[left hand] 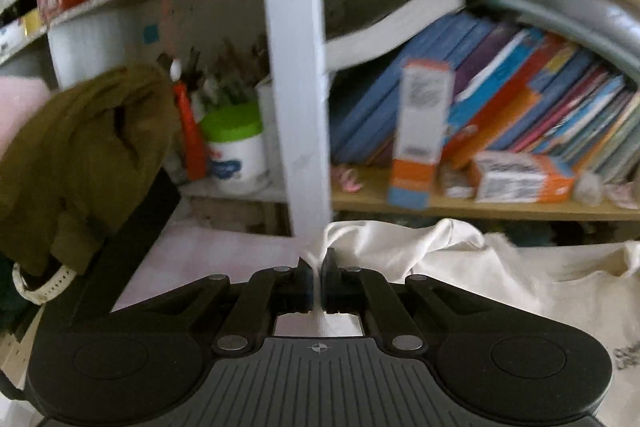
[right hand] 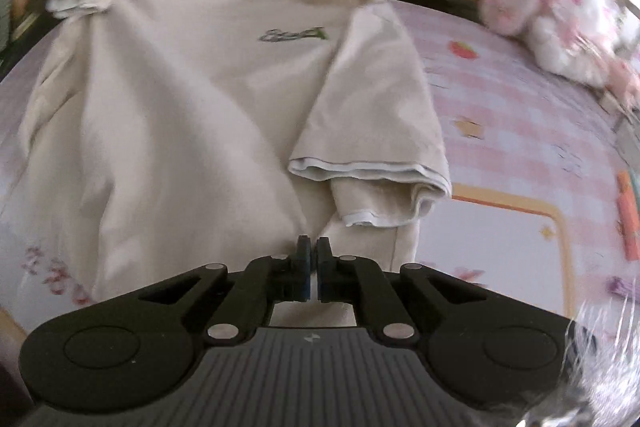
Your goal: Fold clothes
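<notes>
Left wrist view first: our left gripper (left hand: 317,275) has its jaws pinched tight on a thin bit of the shirt (left hand: 460,267), a white ridge of cloth running up between the pads, and the rest of it slumps away to the right over the pink bedspread (left hand: 224,247). Beyond that it's just the bookshelf (left hand: 480,209) and a post (left hand: 296,67), with a sleeve (left hand: 76,155) in olive at the far left. Over on the right wrist view, our right gripper (right hand: 313,259) has its jaws nearly together with only a sliver of a gap, sitting right at the shirt's (right hand: 192,107) near edge below the short sleeve (right hand: 372,131); we honestly can't tell if any cloth is caught in there, it's blurry. The shirt lies chest-up and mostly spread on the bedspread (right hand: 520,99), collar toward the shelf, logo (right hand: 294,35) showing, that one sleeve already flopped inward over the body. A plush toy (right hand: 560,23) sits well off to the right. Our read is we're mid-fold, or maybe mid-straightening, with a pinched edge being carried. Next move probably calls for keeping the left pinch firm, making sure the right actually has fabric, and laying the cloth down flat without bunching.
</notes>
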`<state>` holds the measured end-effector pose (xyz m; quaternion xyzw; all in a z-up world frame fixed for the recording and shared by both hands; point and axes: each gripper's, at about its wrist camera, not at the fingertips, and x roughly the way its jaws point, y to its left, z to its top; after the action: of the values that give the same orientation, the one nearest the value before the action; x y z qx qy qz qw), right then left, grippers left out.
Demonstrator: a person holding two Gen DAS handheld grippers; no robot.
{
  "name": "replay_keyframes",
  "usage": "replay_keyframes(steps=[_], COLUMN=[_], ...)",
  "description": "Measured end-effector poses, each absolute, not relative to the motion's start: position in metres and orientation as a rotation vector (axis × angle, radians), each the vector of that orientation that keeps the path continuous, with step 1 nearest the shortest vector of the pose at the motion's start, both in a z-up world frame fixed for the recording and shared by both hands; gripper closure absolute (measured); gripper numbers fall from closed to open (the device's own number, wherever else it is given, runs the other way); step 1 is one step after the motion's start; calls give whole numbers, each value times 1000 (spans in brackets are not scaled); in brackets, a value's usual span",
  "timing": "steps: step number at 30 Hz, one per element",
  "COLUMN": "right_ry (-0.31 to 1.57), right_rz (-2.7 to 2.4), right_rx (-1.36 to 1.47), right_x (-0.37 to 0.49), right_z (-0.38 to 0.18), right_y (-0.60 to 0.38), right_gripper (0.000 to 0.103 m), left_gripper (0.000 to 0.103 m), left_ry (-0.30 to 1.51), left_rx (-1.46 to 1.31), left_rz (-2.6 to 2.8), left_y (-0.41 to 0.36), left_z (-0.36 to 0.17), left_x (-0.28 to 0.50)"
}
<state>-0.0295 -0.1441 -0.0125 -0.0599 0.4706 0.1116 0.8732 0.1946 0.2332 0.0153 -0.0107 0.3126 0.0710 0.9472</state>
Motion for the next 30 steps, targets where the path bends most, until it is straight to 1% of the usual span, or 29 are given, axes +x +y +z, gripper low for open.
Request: replay_keyframes(steps=[5, 6, 10, 12, 14, 16, 18, 21, 23, 29, 30], right_ry=[983, 982, 994, 1001, 999, 978, 944, 889, 863, 840, 834], right_rz=[288, 286, 262, 250, 236, 219, 200, 178, 190, 260, 268], right_rx=[-178, -183, -158, -142, -139, -138, -157, -233, -293, -527, -572], right_x=[-37, -37, -35, -33, -34, -36, -34, -30, -22, -3, -4], right_z=[-9, -9, -8, -6, -3, 3, 10, 19, 20, 3, 0], right_y=[-107, -104, -102, -103, -103, -105, -109, -107, -102, -77, -73], right_gripper=[100, 100, 100, 100, 97, 81, 72, 66, 65, 59, 56], left_gripper=[100, 96, 79, 57, 50, 49, 46, 45, 45, 45, 44], left_ry=[671, 678, 715, 705, 667, 633, 626, 646, 673, 679, 678], left_rx=[-53, -59, -38, -11, 5, -15, -41, -77, -107, -55, -49], left_rz=[182, 190, 217, 258, 285, 250, 145, -45, -146, -288, -293], left_y=[257, 262, 274, 278, 278, 272, 258, 233, 213, 140, 131], left_z=[-4, -8, -12, -9, -2, 5, 6, 1, -4, -13, -13], left_x=[204, 205, 199, 188, 169, 141, 111, 68, 47, 13, 10])
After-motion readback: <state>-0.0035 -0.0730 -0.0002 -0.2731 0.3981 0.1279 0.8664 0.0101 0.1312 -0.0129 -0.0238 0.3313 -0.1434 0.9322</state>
